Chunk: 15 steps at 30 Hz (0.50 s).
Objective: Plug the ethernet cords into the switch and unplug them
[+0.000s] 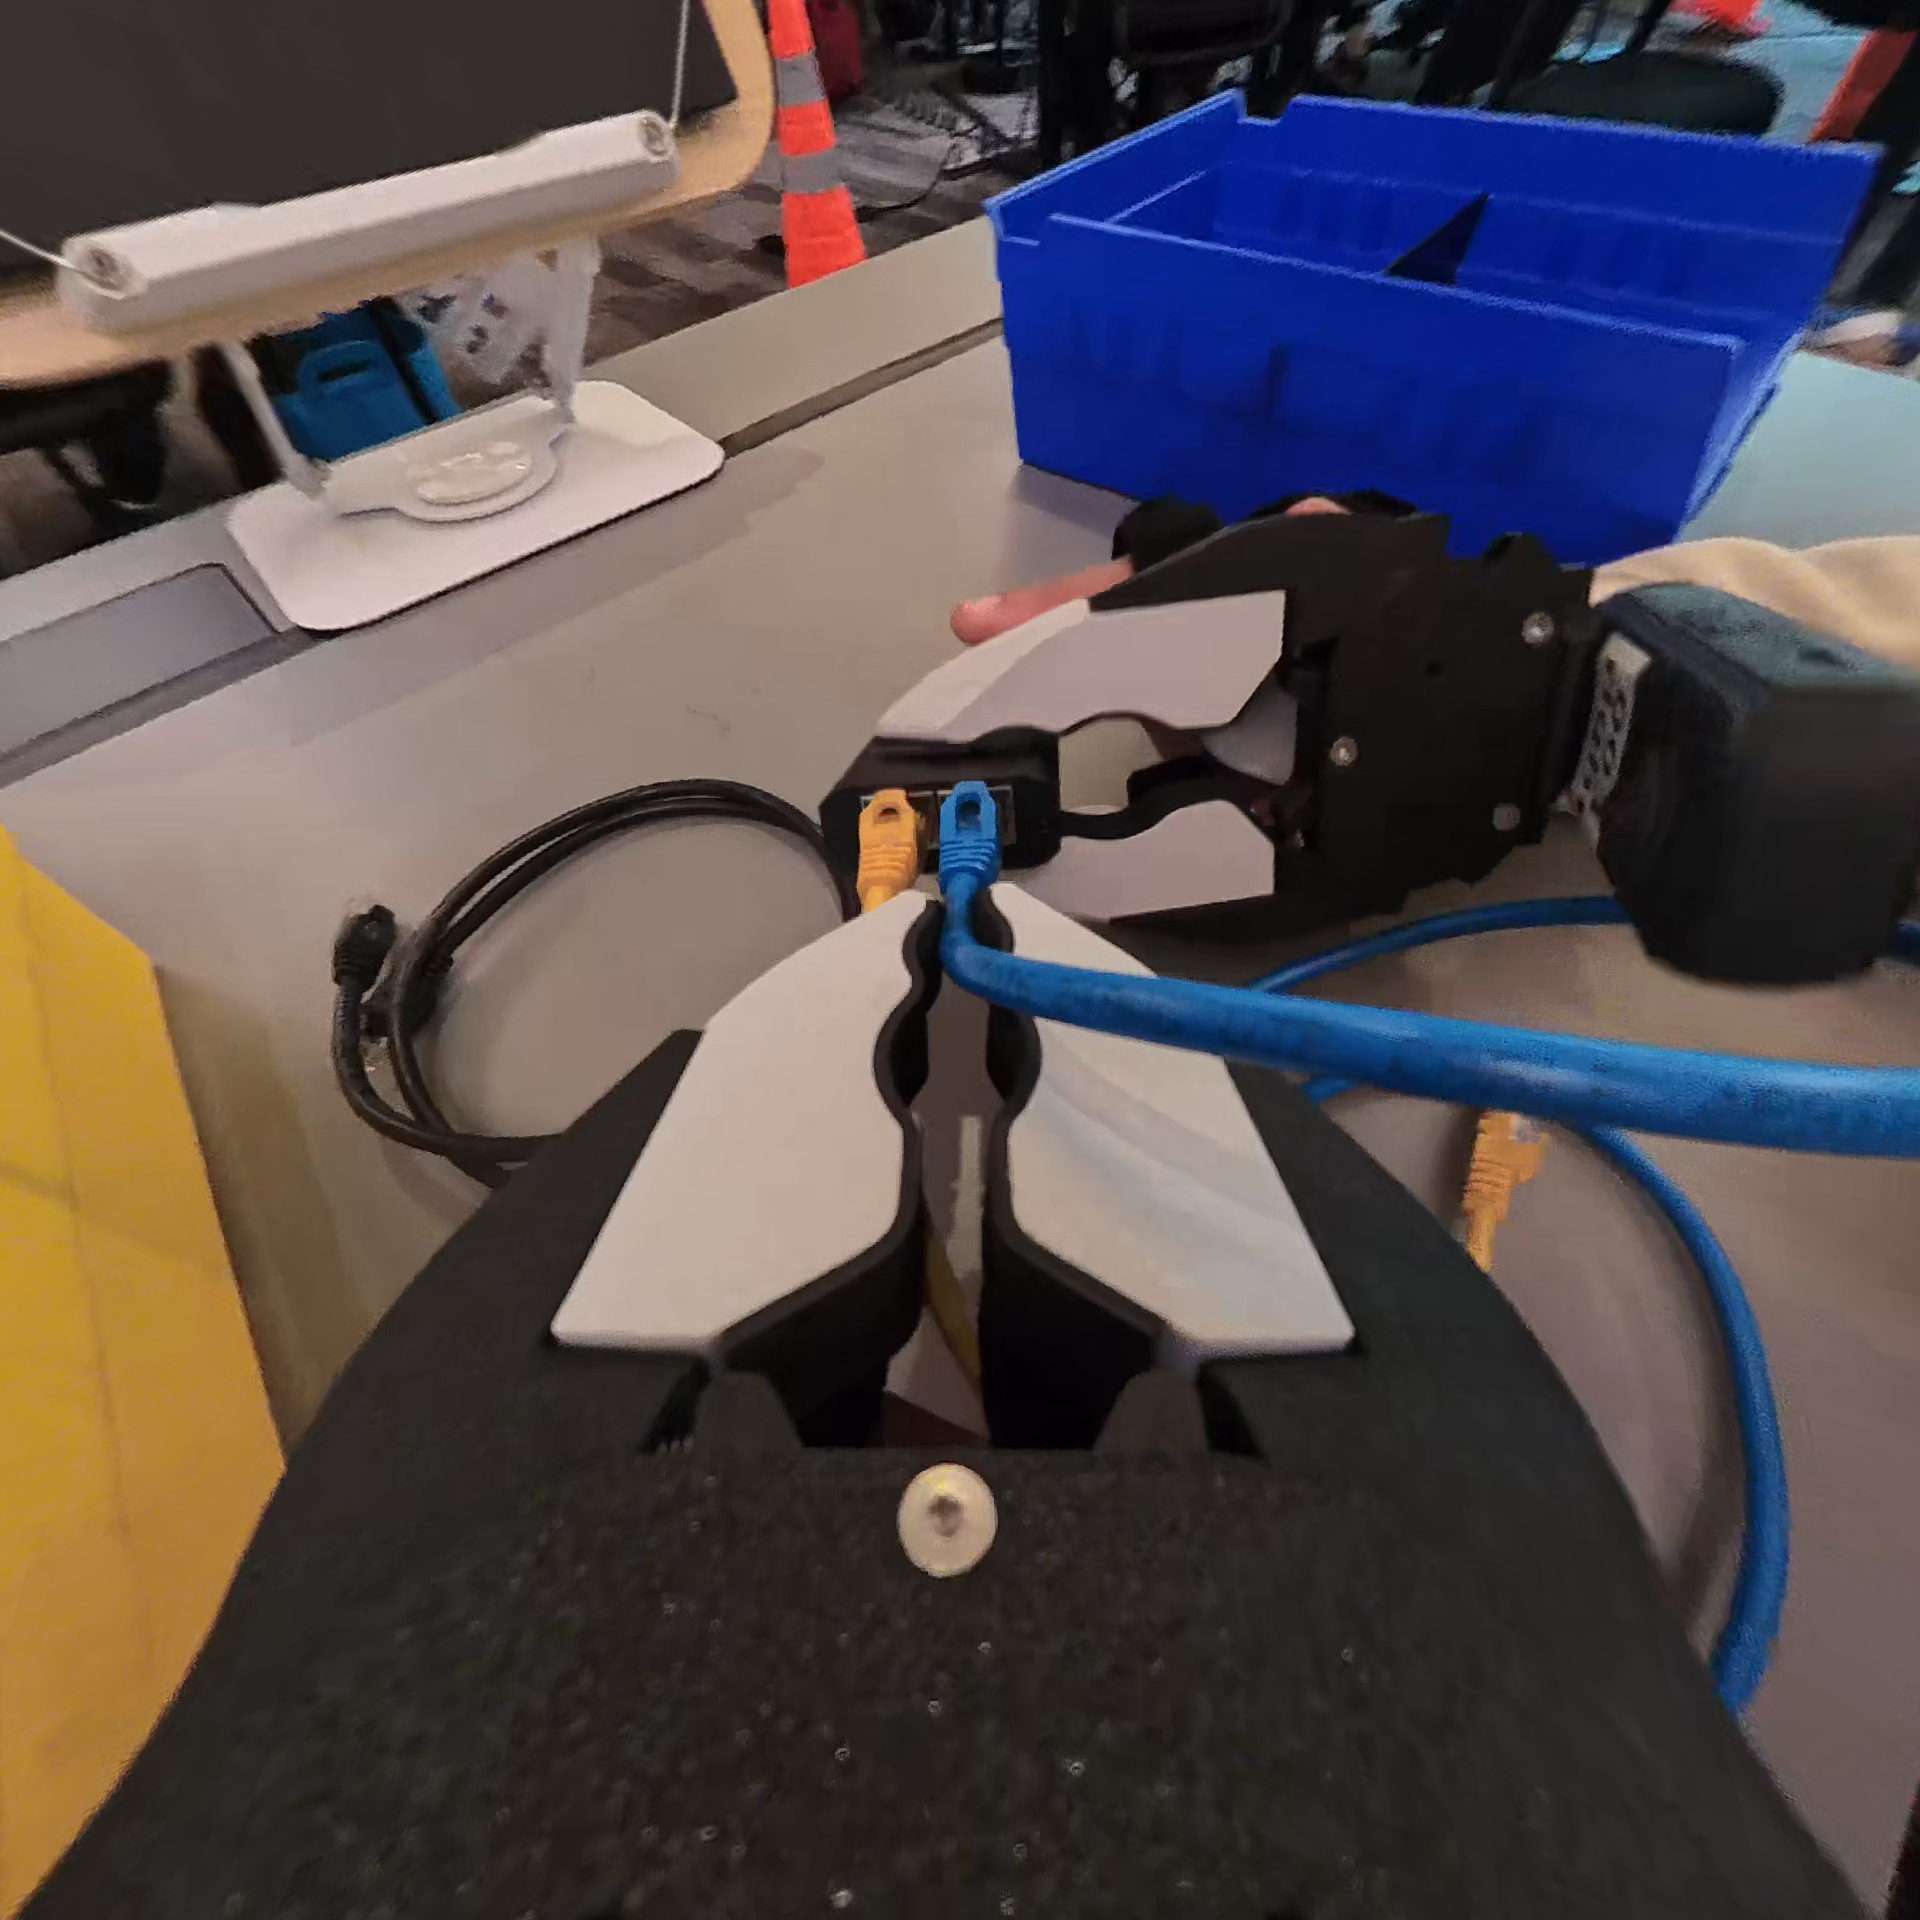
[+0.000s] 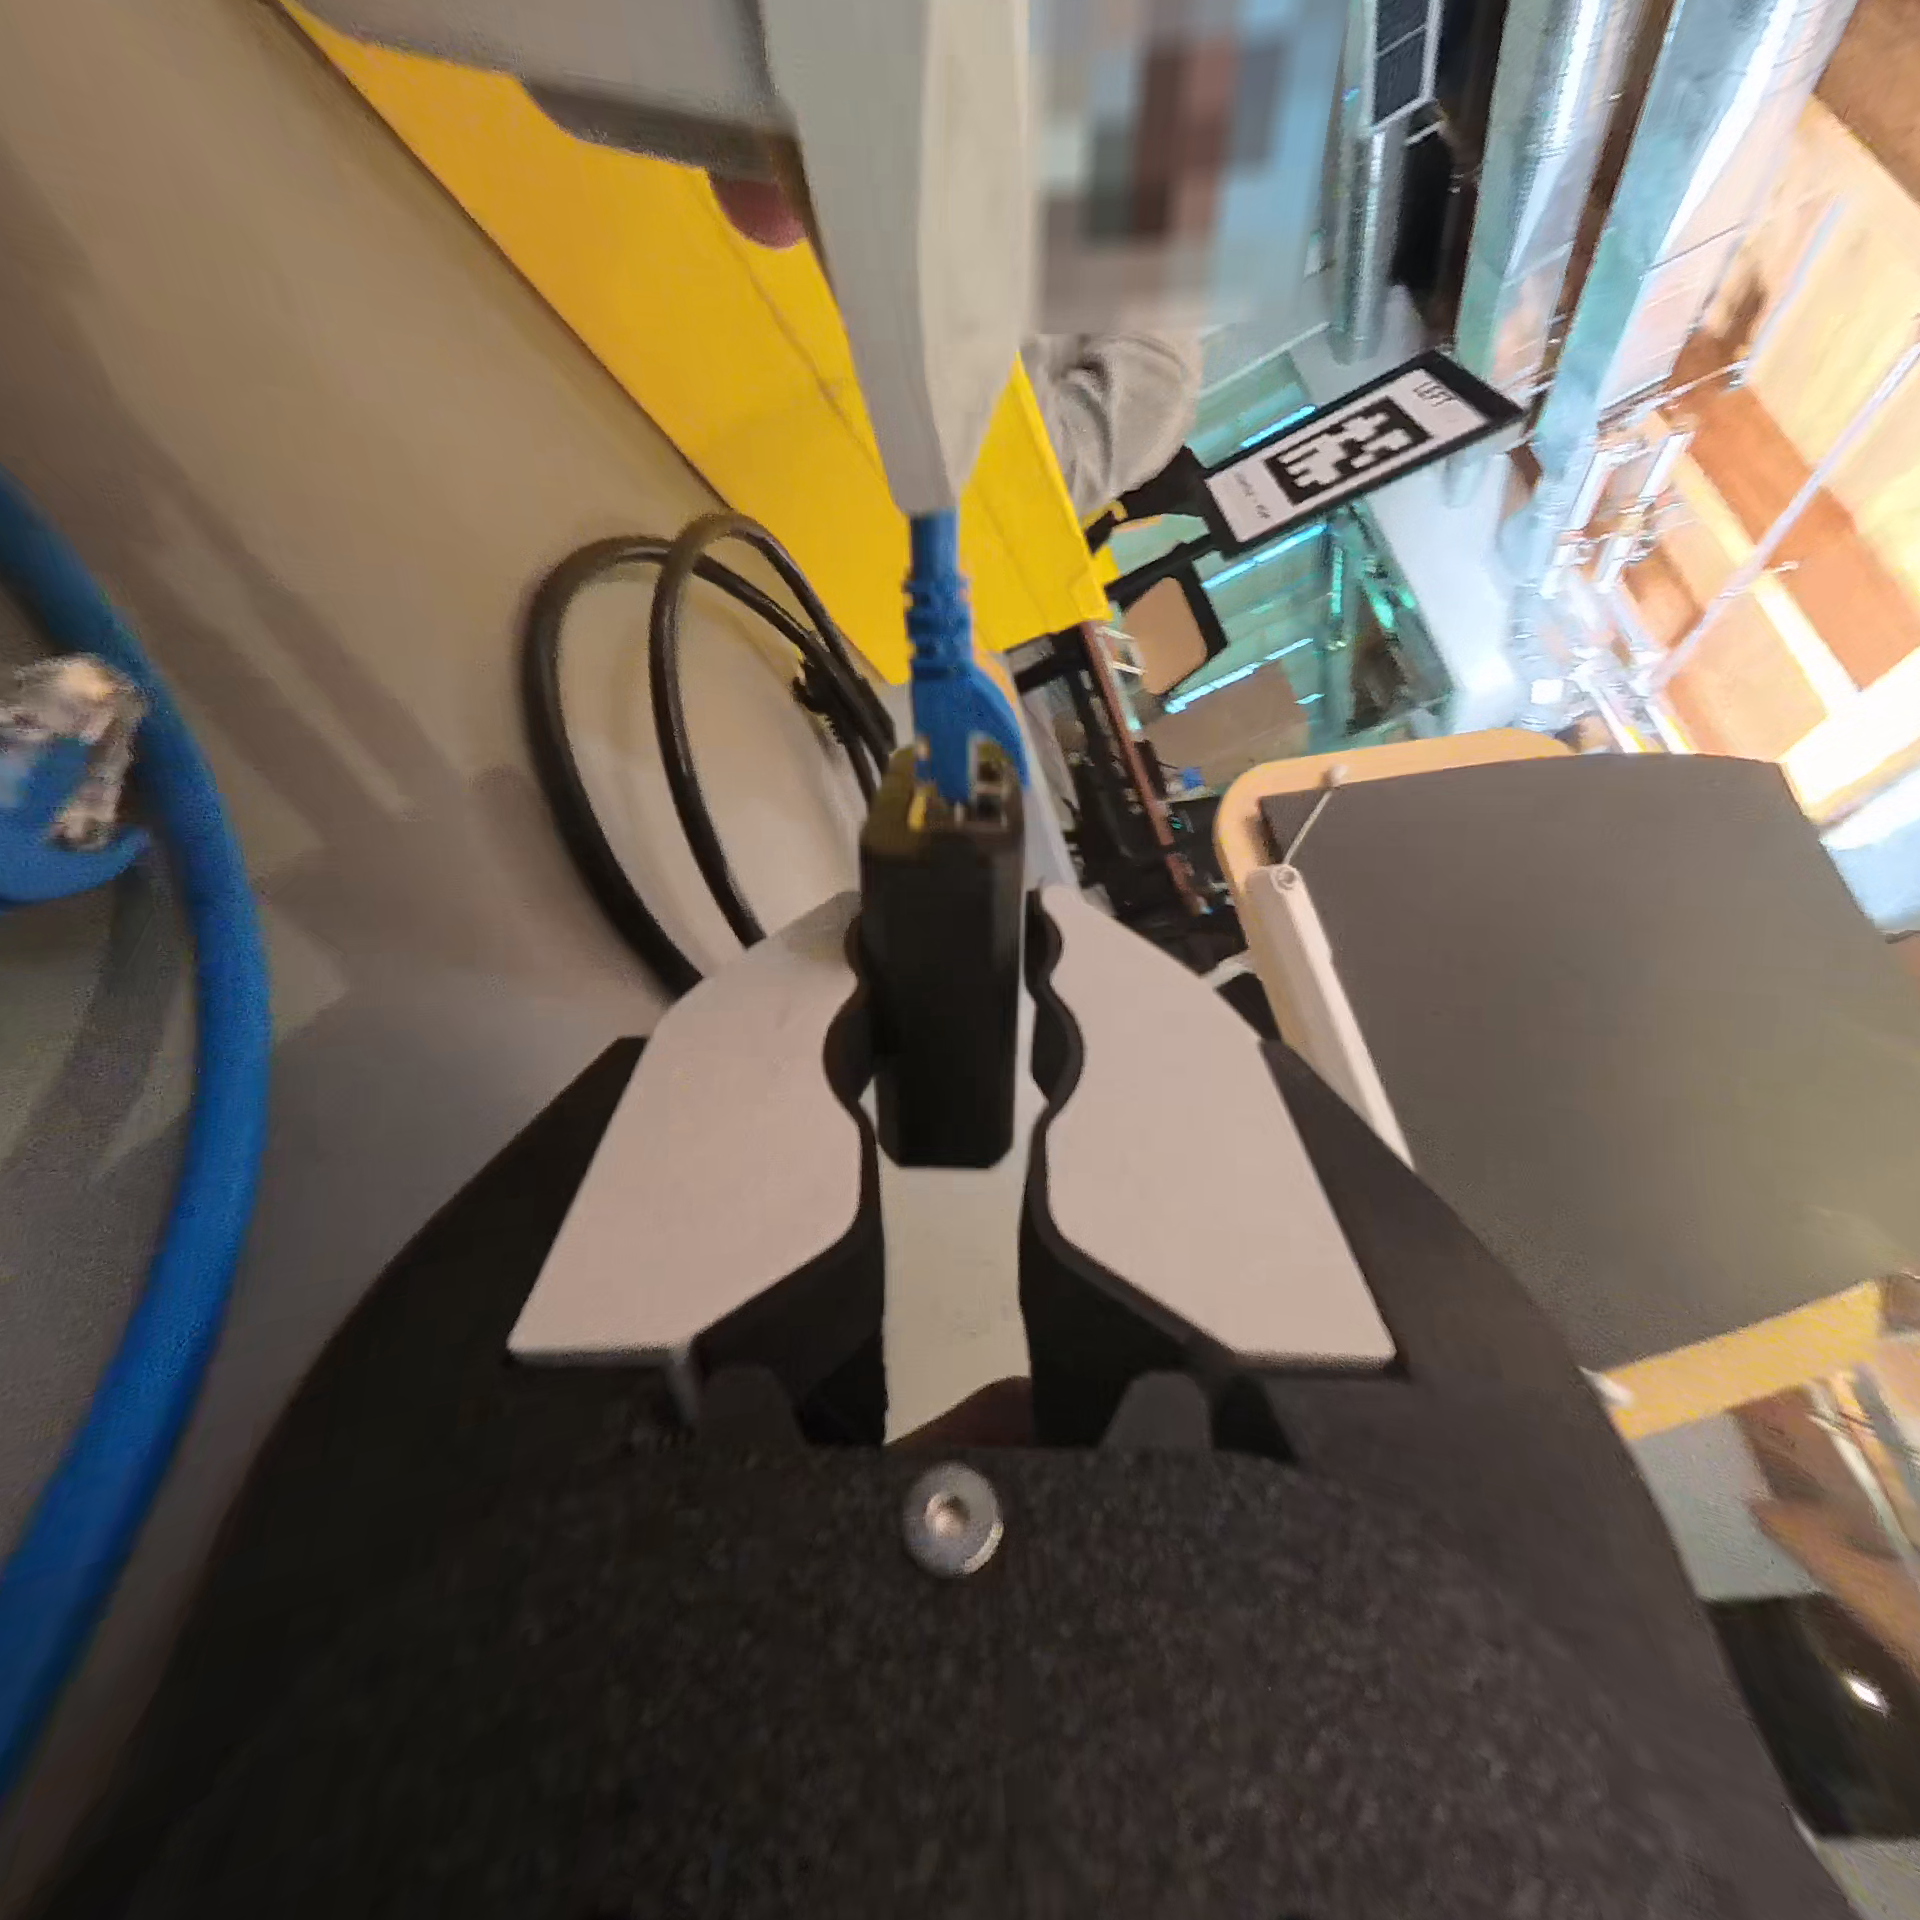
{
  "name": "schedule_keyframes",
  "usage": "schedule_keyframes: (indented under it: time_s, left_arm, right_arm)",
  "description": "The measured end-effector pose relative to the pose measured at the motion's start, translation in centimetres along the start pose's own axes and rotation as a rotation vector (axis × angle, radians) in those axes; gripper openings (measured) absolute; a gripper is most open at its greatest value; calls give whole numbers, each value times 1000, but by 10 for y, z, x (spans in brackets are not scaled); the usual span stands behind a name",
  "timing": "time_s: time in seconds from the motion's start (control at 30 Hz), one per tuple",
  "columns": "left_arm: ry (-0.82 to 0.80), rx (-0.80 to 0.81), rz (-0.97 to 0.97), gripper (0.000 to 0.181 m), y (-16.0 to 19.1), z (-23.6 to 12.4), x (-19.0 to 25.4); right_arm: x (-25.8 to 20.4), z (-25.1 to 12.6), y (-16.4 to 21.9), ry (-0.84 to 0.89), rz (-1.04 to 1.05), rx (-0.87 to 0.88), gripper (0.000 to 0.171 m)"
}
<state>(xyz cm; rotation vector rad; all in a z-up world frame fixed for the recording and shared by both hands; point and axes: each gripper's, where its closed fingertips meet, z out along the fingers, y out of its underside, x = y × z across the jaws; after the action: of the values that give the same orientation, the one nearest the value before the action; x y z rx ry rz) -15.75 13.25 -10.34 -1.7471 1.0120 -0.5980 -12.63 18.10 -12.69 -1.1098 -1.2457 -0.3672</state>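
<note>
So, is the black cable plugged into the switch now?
No, the black cable lies coiled on the table left of the switch, its plug free; only the yellow plug and blue plug sit in ports.

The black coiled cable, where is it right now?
In the left wrist view, the black coiled cable lies on the table, left of the switch and right of a yellow sheet.

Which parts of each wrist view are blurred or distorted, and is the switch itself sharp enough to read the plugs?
Left wrist view: wide-angle bending at the edges, white stand smeared, switch and its plugs fairly sharp. Right wrist view: rolled sideways, heavy blur in the background and on the blue cable; switch soft.
</note>
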Motion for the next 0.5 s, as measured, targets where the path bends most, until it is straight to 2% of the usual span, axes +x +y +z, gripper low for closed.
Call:
schedule_keyframes:
  time_s: [0.23, 0.33, 0.5]
  left_arm:
    - [326, 166, -232, 5, -19, -36, -4]
    - [557, 298, -376, 5, -44, -57, 10]
    - [1066, 483, -624, 5, -87, -82, 47]
  right_arm:
    - [9, -29, -12, -210, 352, 98, 59]
    - [23, -53, -38, -245, 534, 230, 57]
    - [70, -90, -90, -236, 626, 486, 56]
